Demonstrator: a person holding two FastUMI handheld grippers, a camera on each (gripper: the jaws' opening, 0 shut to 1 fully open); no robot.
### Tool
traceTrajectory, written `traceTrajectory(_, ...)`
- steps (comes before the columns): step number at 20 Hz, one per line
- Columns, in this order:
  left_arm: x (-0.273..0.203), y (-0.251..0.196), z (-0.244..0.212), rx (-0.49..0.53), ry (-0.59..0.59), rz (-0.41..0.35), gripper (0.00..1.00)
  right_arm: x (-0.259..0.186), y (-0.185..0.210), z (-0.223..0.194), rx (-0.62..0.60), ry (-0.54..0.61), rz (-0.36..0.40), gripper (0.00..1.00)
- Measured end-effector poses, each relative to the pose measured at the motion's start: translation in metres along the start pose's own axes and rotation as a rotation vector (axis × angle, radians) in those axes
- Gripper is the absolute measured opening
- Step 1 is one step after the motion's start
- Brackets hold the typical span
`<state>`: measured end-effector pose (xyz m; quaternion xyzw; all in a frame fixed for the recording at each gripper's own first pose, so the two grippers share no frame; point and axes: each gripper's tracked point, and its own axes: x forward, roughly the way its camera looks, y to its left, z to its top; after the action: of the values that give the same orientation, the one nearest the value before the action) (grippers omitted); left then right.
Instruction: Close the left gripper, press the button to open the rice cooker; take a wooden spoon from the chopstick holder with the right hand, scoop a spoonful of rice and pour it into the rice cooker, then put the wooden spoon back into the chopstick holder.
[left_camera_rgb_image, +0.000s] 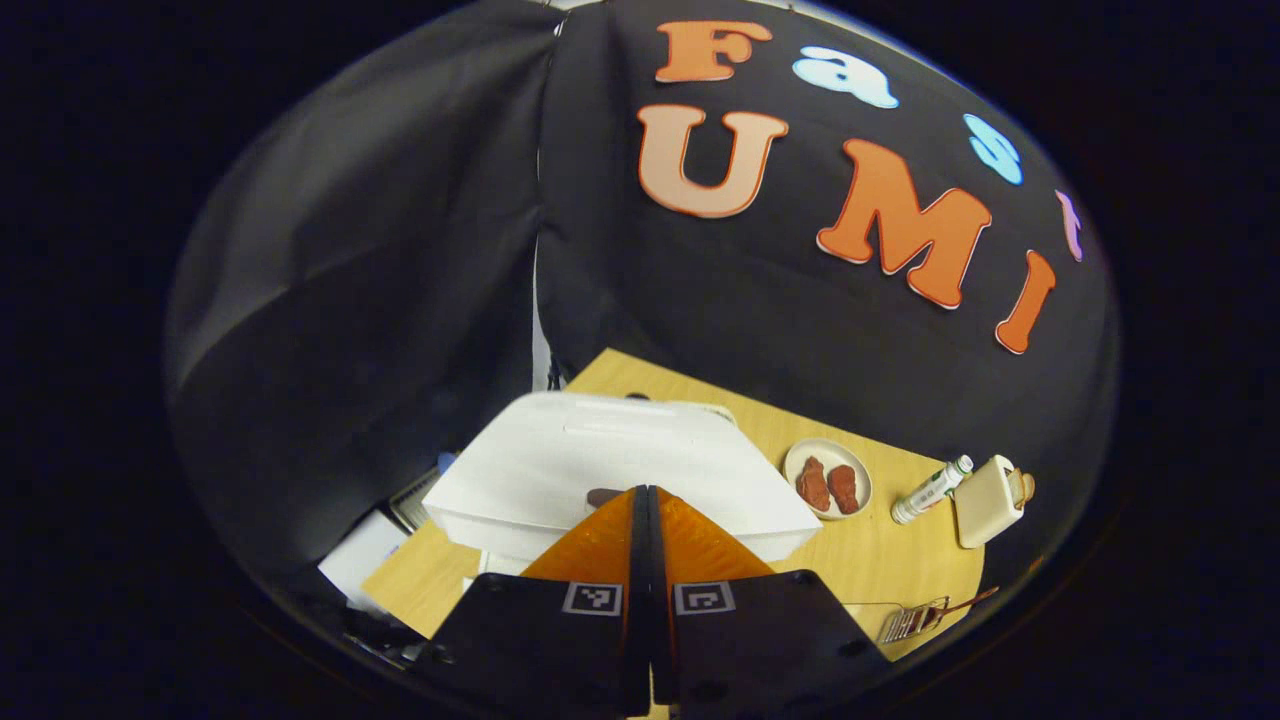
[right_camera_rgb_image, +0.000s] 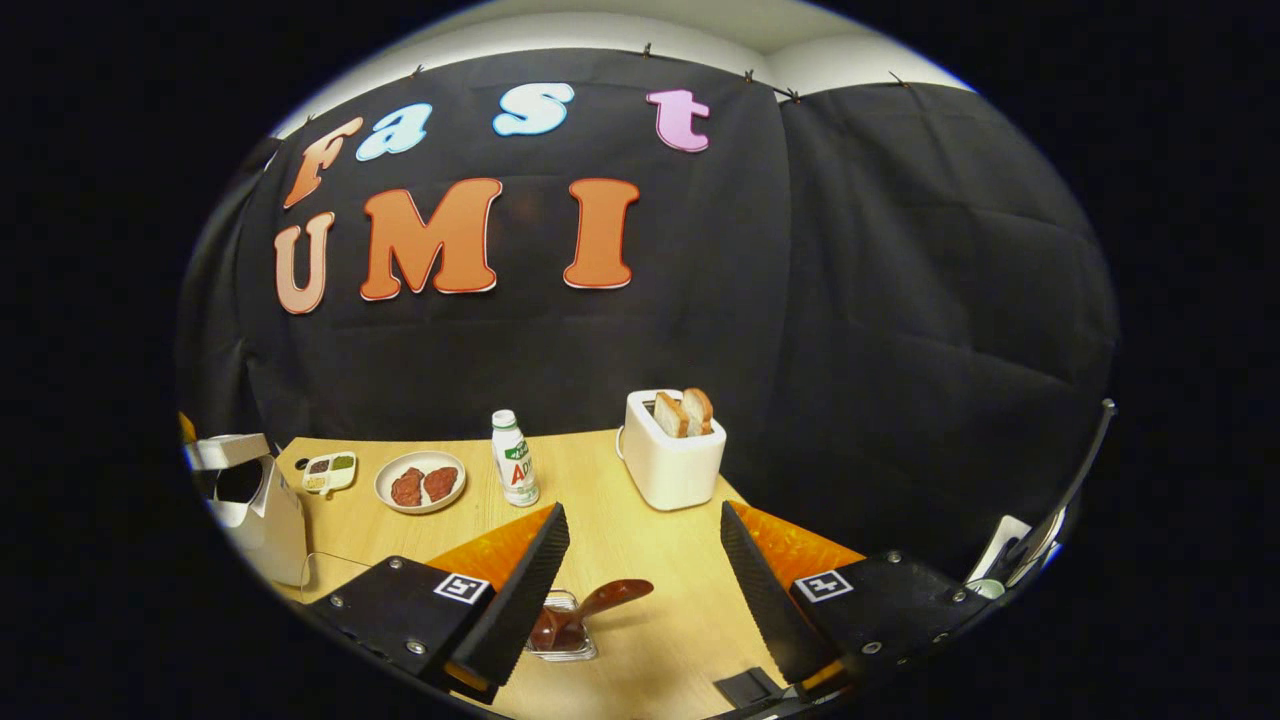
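The white rice cooker (left_camera_rgb_image: 600, 470) lies right under my left gripper (left_camera_rgb_image: 648, 492), which is shut with its fingertips just above the lid, beside a small dark button (left_camera_rgb_image: 603, 496). In the right gripper view the rice cooker (right_camera_rgb_image: 262, 510) stands at the table's far left, and its top looks lifted over a dark opening. The brown wooden spoon (right_camera_rgb_image: 605, 598) rests in a small clear holder (right_camera_rgb_image: 562, 640), its handle pointing up and right. My right gripper (right_camera_rgb_image: 643, 510) stands open above it, apart from it. The holder (left_camera_rgb_image: 915, 622) with the spoon's handle sits near the table's edge.
A plate (right_camera_rgb_image: 380, 482) with two pieces of meat, a small white bottle (right_camera_rgb_image: 514, 458) and a white toaster (right_camera_rgb_image: 668, 462) with bread stand along the back of the wooden table. A small divided tray (right_camera_rgb_image: 328, 470) sits next to the cooker. White clutter (left_camera_rgb_image: 365, 552) lies off the table's left edge.
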<state>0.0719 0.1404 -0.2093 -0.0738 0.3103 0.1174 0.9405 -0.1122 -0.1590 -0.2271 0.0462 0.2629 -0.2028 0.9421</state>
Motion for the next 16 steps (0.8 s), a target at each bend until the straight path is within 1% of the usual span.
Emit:
traceTrajectory(1,0.000,-0.003,0.007,0.013,-0.030,0.009,0.05,0.003,-0.001,-0.010,0.005,0.025,0.005,0.95)
traceTrajectory(2,-0.008,-0.008,0.009,0.012,-0.035,0.009,0.05,0.005,-0.002,-0.017,0.006,0.042,0.008,0.95)
traceTrajectory(5,-0.023,-0.019,0.006,-0.023,-0.058,-0.017,0.06,0.010,-0.004,-0.038,0.018,0.087,0.028,0.95)
traceTrajectory(6,-0.029,-0.017,0.009,-0.021,-0.083,-0.021,0.02,0.011,-0.004,-0.045,0.026,0.104,0.040,0.95)
traceTrajectory(7,-0.038,-0.019,0.013,-0.009,-0.112,-0.023,0.02,0.013,-0.003,-0.053,0.032,0.124,0.047,0.95)
traceTrajectory(8,-0.046,-0.023,0.020,0.007,-0.151,-0.022,0.06,0.015,-0.002,-0.059,0.040,0.142,0.056,0.95)
traceTrajectory(9,-0.055,-0.029,0.027,0.031,-0.187,-0.022,0.06,0.017,0.000,-0.065,0.048,0.158,0.065,0.95)
traceTrajectory(11,-0.070,-0.034,0.040,0.083,-0.257,0.004,0.06,0.022,0.003,-0.075,0.071,0.184,0.083,0.95)
traceTrajectory(12,-0.075,-0.036,0.042,0.109,-0.280,0.026,0.06,0.025,0.005,-0.080,0.085,0.199,0.092,0.95)
traceTrajectory(14,-0.084,-0.044,0.044,0.140,-0.314,0.043,0.06,0.032,0.009,-0.093,0.122,0.239,0.112,0.93)
traceTrajectory(16,-0.094,-0.056,0.043,0.151,-0.340,0.020,0.07,0.038,0.015,-0.103,0.168,0.270,0.137,0.92)
